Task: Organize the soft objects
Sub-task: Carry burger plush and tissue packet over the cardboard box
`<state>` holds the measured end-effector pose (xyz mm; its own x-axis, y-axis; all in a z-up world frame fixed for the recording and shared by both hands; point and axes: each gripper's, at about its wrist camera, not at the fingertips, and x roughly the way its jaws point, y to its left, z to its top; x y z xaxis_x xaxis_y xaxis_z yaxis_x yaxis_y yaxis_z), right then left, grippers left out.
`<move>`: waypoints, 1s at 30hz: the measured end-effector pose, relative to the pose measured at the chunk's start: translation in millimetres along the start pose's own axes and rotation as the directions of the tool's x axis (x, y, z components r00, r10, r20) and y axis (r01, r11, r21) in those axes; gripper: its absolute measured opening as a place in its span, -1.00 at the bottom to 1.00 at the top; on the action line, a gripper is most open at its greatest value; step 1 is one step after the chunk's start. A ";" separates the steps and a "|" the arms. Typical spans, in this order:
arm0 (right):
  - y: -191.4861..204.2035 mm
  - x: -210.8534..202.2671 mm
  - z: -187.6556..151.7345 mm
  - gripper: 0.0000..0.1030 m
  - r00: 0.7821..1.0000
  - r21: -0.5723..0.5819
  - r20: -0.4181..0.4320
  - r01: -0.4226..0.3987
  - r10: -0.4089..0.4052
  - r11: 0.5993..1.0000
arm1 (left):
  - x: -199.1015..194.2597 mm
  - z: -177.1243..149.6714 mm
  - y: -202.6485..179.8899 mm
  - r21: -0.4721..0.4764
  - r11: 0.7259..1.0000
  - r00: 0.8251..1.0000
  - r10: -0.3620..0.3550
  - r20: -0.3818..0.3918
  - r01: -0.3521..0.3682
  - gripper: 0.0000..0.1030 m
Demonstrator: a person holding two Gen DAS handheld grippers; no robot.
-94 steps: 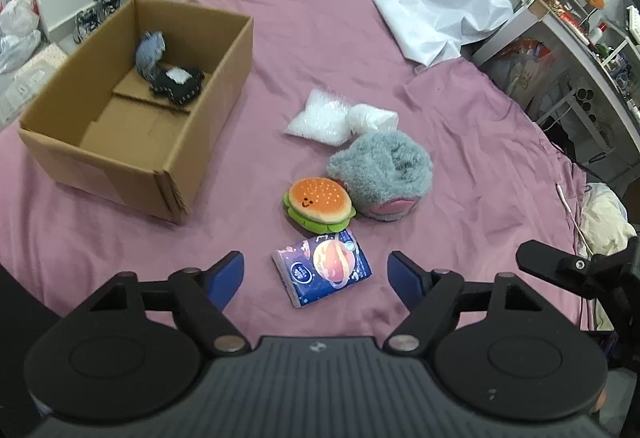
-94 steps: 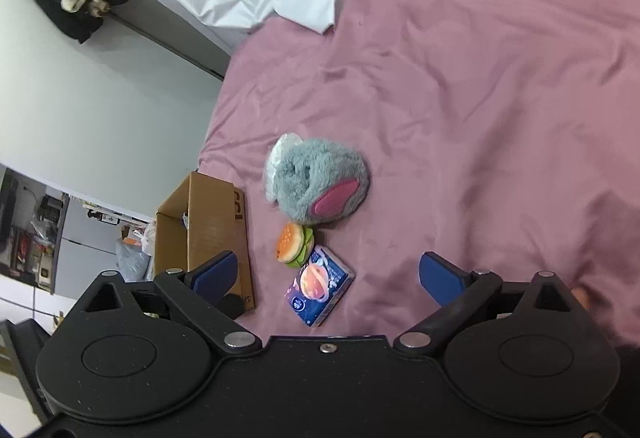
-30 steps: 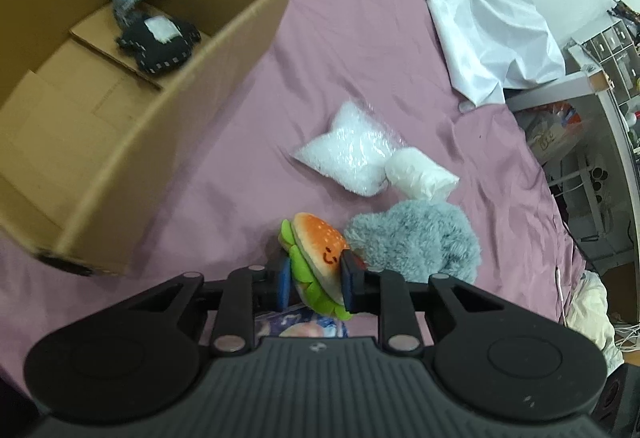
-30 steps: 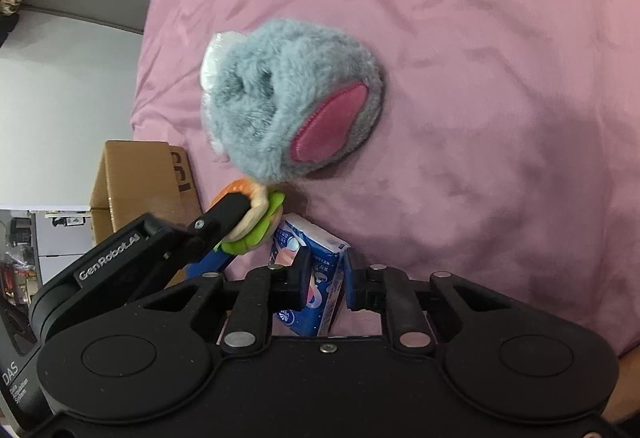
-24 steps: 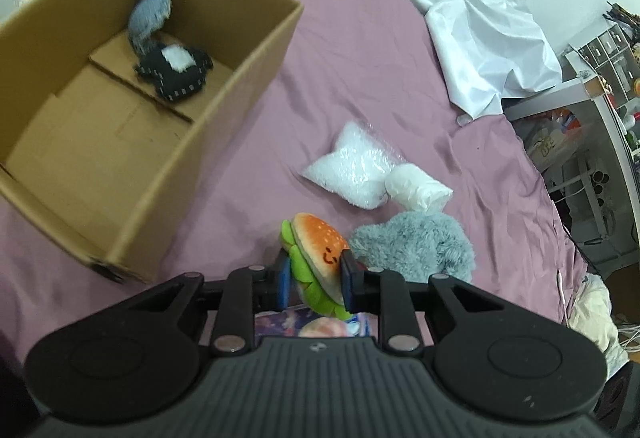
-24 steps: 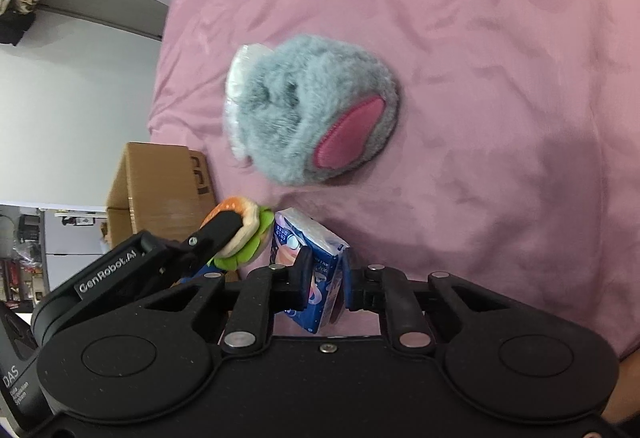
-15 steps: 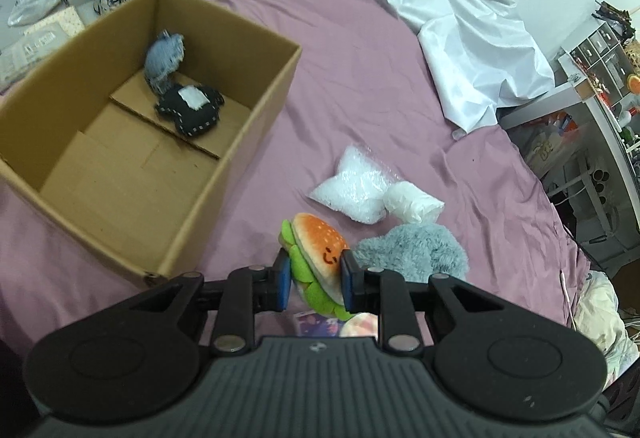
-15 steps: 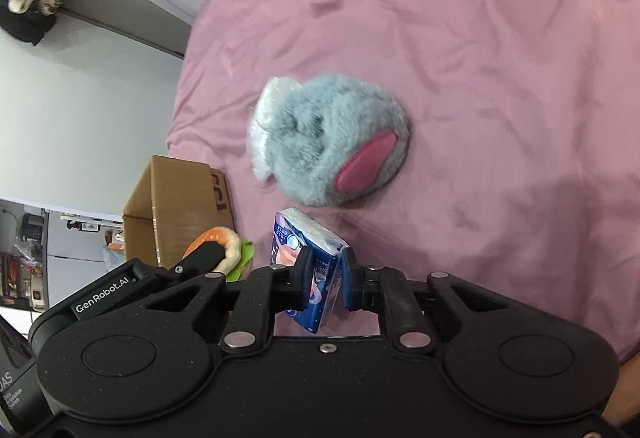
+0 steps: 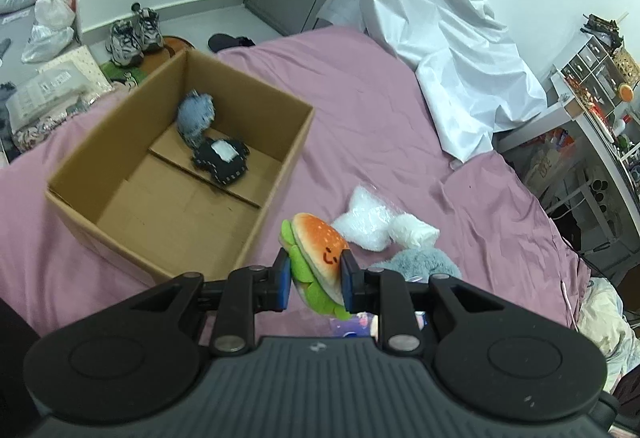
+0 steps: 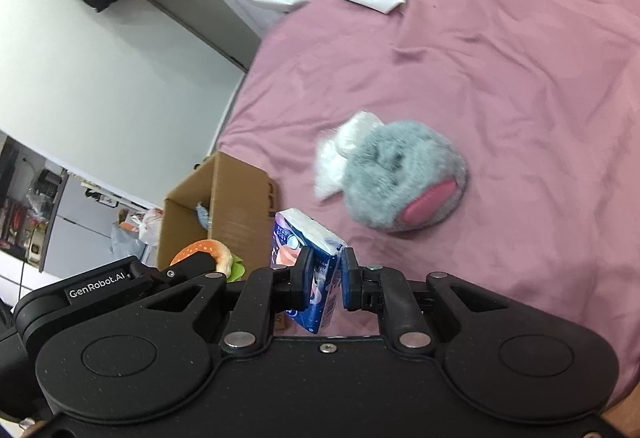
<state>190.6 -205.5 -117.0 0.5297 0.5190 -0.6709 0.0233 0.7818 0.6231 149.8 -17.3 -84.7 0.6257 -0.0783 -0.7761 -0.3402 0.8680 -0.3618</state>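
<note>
You have lifted both catches off the bed [image 9: 360,86]: your left gripper [image 9: 314,280] pinches the burger toy [image 9: 316,258], your right gripper [image 10: 325,280] the tissue pack [image 10: 316,278], both short of the box [image 9: 276,178]. The slim pack could slip if jolted.

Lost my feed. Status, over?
Left tongs shut on burger plush. Right tongs shut on tissue pack. Box open, path clear.

The left tongs' [image 9: 315,280] body hides most of the tissue pack [image 9: 360,324] and part of the grey plush [image 9: 420,264].
</note>
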 end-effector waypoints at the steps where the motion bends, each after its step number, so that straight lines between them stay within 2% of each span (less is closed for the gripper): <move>1: 2.0 -0.7 1.1 -0.73 1.000 -0.012 0.004 -0.001 0.001 1.000 | -2.2 1.3 1.2 0.001 1.000 1.000 0.001 0.005 -0.001 -0.55; 12: 34.5 -12.4 17.6 -0.73 0.997 -0.166 0.067 -0.029 0.040 0.986 | -20.5 19.7 17.0 -0.008 1.000 0.999 0.025 0.044 -0.025 -0.55; 30: 79.3 15.0 39.6 -0.73 0.986 -0.252 0.056 -0.135 0.154 0.958 | -31.5 63.1 41.2 -0.040 0.997 0.992 0.074 0.099 -0.070 -0.55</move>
<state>233.9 -149.5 -61.7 0.5735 0.6132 -0.5432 -0.2634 0.7659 0.5865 160.4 51.9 -42.5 0.6654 0.0349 -0.7456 -0.4109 0.8511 -0.3269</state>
